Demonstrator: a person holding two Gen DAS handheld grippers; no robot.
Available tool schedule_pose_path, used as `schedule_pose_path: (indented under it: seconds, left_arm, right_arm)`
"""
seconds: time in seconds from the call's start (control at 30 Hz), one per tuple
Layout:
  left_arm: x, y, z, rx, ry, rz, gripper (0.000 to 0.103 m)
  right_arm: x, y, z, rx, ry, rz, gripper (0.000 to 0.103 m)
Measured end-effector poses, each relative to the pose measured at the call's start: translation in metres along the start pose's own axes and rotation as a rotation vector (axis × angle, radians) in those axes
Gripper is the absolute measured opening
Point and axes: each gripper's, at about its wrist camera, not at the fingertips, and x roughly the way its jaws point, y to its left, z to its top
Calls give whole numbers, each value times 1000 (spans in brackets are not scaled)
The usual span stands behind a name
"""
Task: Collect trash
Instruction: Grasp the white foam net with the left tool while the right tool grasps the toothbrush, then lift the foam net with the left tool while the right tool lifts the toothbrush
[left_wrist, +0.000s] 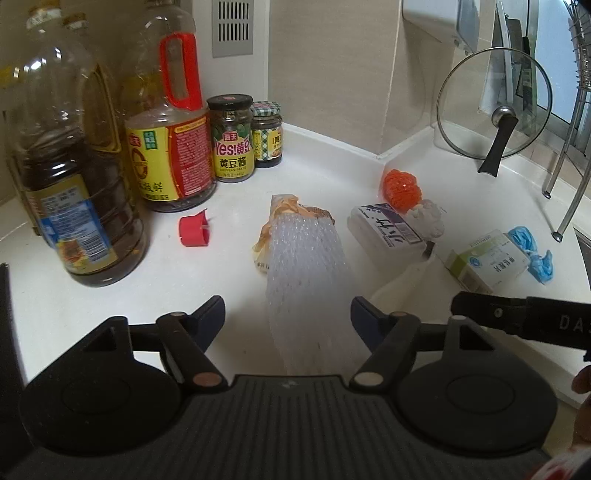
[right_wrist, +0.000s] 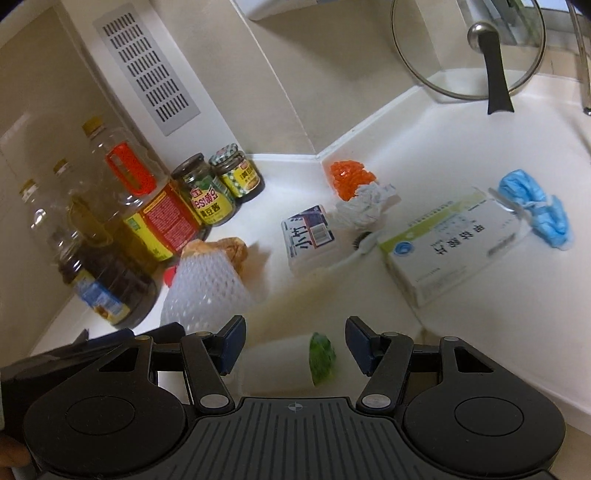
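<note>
A white foam net sleeve (left_wrist: 306, 273) lies on the white counter (left_wrist: 110, 280) between the fingers of my left gripper (left_wrist: 288, 314), which is open; its pads stand clear of the foam. An orange-brown wrapper (left_wrist: 291, 210) sits at the sleeve's far end. My right gripper (right_wrist: 295, 341) is shut on a blurred white item with a green patch (right_wrist: 280, 362), held off the counter's edge. Loose on the counter are a red cap (left_wrist: 194, 230), an orange net (right_wrist: 347, 175), a crumpled tissue (right_wrist: 365, 206), a small barcoded box (right_wrist: 310, 232), a medicine box (right_wrist: 450, 243) and a blue crumpled plastic piece (right_wrist: 535, 214).
Several oil bottles (left_wrist: 74, 177) and two sauce jars (left_wrist: 232, 140) stand along the left wall. A glass pan lid (left_wrist: 495, 107) leans in the back right corner beside a wire rack (left_wrist: 572, 155). A vent grille (right_wrist: 147, 70) is set in the wall.
</note>
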Motion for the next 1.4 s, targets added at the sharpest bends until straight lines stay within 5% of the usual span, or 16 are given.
schedule_pose_path:
  seconds: [0.47, 0.73, 0.97, 1.4]
  left_arm:
    - [37, 8, 11, -28, 53, -53, 43]
    - [44, 10, 13, -32, 68, -72, 30]
    - [43, 11, 14, -34, 69, -104, 17]
    - [15, -2, 21, 20, -22, -157, 11]
  right_arm:
    - [59, -8, 11, 143, 42, 17, 59]
    - [74, -33, 12, 370, 63, 64, 40]
    - [72, -43, 9, 484, 55, 103, 22]
    - [28, -52, 22, 528, -63, 144, 13]
